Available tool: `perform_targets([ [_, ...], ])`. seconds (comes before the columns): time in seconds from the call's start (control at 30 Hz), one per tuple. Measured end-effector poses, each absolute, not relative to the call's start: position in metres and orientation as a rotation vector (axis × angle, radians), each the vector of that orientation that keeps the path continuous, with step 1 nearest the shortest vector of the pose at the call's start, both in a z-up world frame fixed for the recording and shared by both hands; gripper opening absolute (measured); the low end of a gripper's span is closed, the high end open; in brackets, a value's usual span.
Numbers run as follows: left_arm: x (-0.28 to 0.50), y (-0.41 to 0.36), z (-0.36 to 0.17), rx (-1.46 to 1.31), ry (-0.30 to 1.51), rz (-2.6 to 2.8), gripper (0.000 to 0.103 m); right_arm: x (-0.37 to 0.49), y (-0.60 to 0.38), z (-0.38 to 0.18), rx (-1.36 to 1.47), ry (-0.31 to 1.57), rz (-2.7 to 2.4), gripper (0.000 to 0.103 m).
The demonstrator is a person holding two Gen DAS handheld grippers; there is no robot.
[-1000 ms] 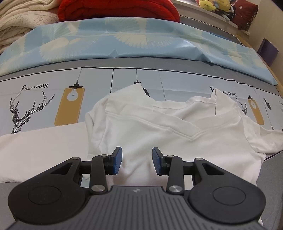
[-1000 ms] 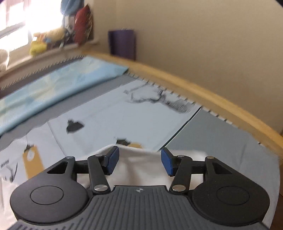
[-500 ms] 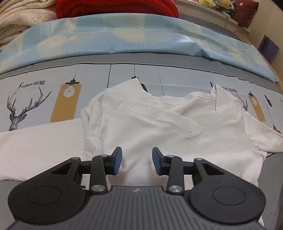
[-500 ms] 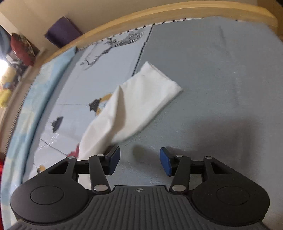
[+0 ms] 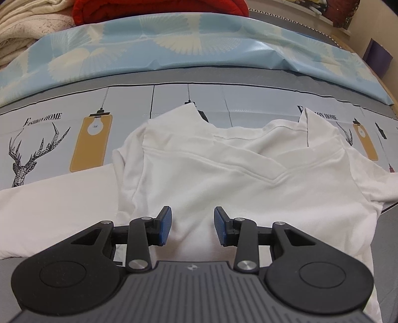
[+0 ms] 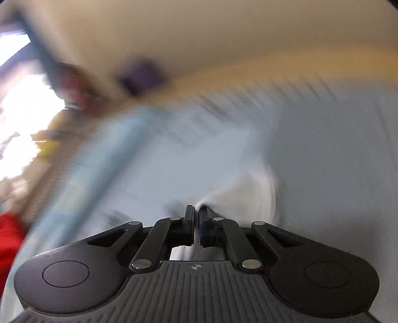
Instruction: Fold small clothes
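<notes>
A white long-sleeved top (image 5: 223,179) lies on the bed, partly folded, with one sleeve (image 5: 57,203) stretched out flat to the left. My left gripper (image 5: 192,227) is open and empty, just above the top's near edge. In the right wrist view, which is blurred by motion, my right gripper (image 6: 197,223) is shut on a pinch of the white sleeve (image 6: 243,196), which bunches up just past the fingertips.
The bed sheet (image 5: 49,129) has deer and lamp prints. A light blue patterned cloth (image 5: 174,42) lies across the far side, with a red blanket (image 5: 159,10) and cream blankets (image 5: 29,27) behind it. A wooden bed edge (image 6: 248,69) and a purple object (image 6: 141,77) are to the right.
My right gripper has closed on the white sleeve and is swinging fast. My left gripper has edged slightly forward over the top and stays open.
</notes>
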State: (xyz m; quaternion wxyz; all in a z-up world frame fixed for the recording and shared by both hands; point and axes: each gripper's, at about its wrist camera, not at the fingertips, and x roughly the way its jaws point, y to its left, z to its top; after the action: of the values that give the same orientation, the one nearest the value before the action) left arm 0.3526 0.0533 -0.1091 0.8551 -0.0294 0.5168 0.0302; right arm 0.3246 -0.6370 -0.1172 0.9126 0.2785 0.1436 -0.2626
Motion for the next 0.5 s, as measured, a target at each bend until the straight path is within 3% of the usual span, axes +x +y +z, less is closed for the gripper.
perform_targets([
  [0.1,0.354,0.056,-0.109,-0.066,1.085,0.067,0.042,0.317,-0.657,-0.107,0.573,0.31,-0.707,0.003],
  [0.27,0.353,0.056,-0.108,-0.063,1.083,0.053,0.042,0.306,-0.696,-0.178,0.698,0.622,-0.91,0.008],
  [0.33,0.352,0.055,-0.107,-0.063,1.084,0.052,0.042,0.3,-0.697,-0.186,0.689,0.615,-0.905,0.005],
  [0.4,0.351,0.054,-0.106,-0.063,1.082,0.051,0.042,0.301,-0.697,-0.181,0.661,0.604,-0.916,0.012],
  [0.43,0.351,0.053,-0.106,-0.06,1.081,0.051,0.042,0.301,-0.698,-0.179,0.656,0.589,-0.911,0.012],
  [0.47,0.351,0.052,-0.105,-0.056,1.081,0.05,0.042,0.301,-0.698,-0.179,0.642,0.592,-0.918,0.003],
  [0.5,0.351,0.052,-0.105,-0.052,1.082,0.05,0.042,0.302,-0.7,-0.181,0.634,0.621,-0.946,0.003],
])
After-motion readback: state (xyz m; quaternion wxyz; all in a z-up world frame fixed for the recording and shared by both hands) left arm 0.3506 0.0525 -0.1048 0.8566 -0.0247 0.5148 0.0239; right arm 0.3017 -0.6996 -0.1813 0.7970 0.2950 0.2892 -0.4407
